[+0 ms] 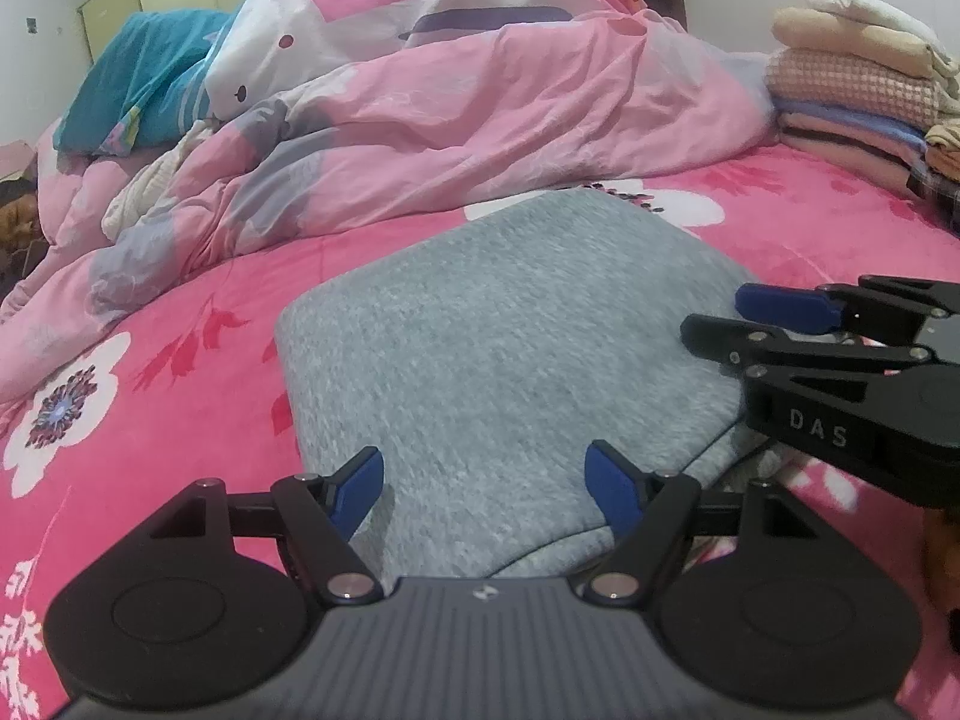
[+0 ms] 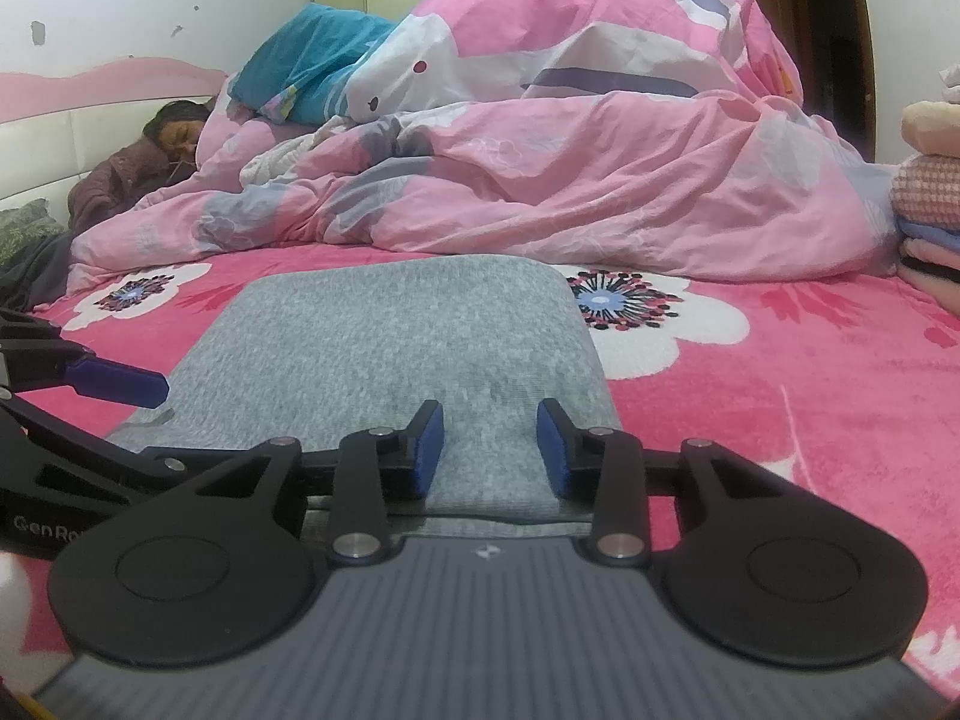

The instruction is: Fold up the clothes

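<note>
Although both grippers stand at the near edge of the work, neither grips anything. Nearest in its own view, the left gripper (image 1: 485,483) has its jaws spread wide over the near hem of the grey garment (image 1: 498,354), and the blue pads (image 1: 360,489) are clear of the cloth on both sides. The right gripper (image 2: 491,447) has its jaws set narrower, part open, with a strip of the garment's near edge lying between the pads; the fabric there is flat and unpinched, so I judge no grip is made. It reaches in from the right in the left wrist view, beside the garment's right edge.

The garment lies flat on the pink floral blanket (image 1: 180,360), already reduced to a compact rectangle with rounded folded edges and a smooth top face. On that showing, folding of this piece appears largely complete. What remains is probably one more fold or its transfer to a pile; the frames cannot settle which.

Beyond the garment, a crumpled pink duvet (image 2: 600,180) lies heaped across the bed with a teal pillow (image 2: 318,54) above it. A person (image 2: 168,138) lies at the head of the bed, partly under the duvet.

At the far right a stack of folded textiles (image 1: 858,90) stands on the blanket, well apart from the garment. No basket, box or other container is visible.
</note>
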Demonstrator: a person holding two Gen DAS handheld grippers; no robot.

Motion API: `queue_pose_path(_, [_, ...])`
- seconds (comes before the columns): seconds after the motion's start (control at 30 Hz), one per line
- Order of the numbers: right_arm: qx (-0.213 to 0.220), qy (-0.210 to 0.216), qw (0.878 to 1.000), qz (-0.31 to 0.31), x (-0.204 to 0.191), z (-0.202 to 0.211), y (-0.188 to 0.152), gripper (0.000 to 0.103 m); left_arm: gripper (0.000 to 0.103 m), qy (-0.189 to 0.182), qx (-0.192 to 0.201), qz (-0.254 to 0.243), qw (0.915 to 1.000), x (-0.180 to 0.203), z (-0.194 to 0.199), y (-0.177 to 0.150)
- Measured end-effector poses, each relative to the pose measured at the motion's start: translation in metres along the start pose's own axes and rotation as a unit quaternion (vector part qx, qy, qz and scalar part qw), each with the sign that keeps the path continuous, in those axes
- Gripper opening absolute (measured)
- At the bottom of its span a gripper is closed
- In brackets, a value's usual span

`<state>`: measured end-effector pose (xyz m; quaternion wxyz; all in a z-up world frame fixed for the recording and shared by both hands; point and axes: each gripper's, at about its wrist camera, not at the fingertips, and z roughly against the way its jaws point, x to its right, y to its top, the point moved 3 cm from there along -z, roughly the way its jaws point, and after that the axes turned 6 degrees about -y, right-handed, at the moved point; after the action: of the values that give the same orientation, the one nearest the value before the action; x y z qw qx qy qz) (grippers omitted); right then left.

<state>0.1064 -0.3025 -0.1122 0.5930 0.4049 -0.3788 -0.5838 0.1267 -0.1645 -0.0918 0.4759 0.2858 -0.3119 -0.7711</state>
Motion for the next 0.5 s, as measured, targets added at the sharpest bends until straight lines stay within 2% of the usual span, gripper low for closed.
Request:
queue_pose_path(0.3, [-0.011, -0.009, 1.0, 0.011, -0.005, 0.002, 0.007, 0.036, 0.075, -0.007, 0.007, 0.009, 0.9999, -0.003, 0.001, -0.002])
queue_pose_path(0.5, [0.004, 0.001, 1.0, 0.027, -0.007, 0.003, 0.046, 0.036, 0.077, -0.017, 0.009, 0.027, 0.9995, -0.007, 0.001, -0.004])
